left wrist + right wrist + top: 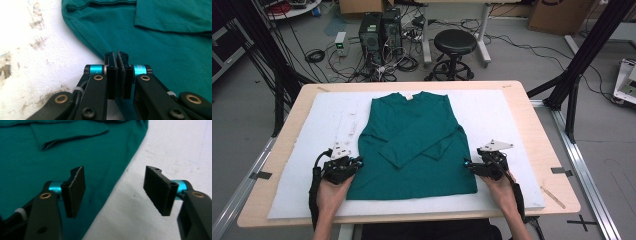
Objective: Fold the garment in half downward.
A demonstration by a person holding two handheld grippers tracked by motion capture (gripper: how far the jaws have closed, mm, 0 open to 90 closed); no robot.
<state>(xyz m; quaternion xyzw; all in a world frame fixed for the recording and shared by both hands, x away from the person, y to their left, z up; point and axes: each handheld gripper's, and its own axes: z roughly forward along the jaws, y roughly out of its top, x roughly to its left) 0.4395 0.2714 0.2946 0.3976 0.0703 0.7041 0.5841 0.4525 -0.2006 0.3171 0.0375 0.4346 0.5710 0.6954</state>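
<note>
Left gripper (117, 55) is pinched on the shirt (412, 135) edge; right gripper (113, 191), jaws wide astride the opposite edge, should bite deep.

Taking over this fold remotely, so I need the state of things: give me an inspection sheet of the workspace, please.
Surface: wooden table covered by a white pad, stained near its left side.
Job's things: green shirt lies flat, both sleeves folded across the body, collar at the far edge.
Clutter: nothing seen on the pad.
Grippers: left gripper is shut at the shirt's left side edge; whether it pinches cloth is unclear. Right gripper is open, straddling the shirt's right edge.
Cables: one black cable trails from the left gripper.
Surroundings: black stool, two computer towers, loose floor cables, black frame posts.
</note>
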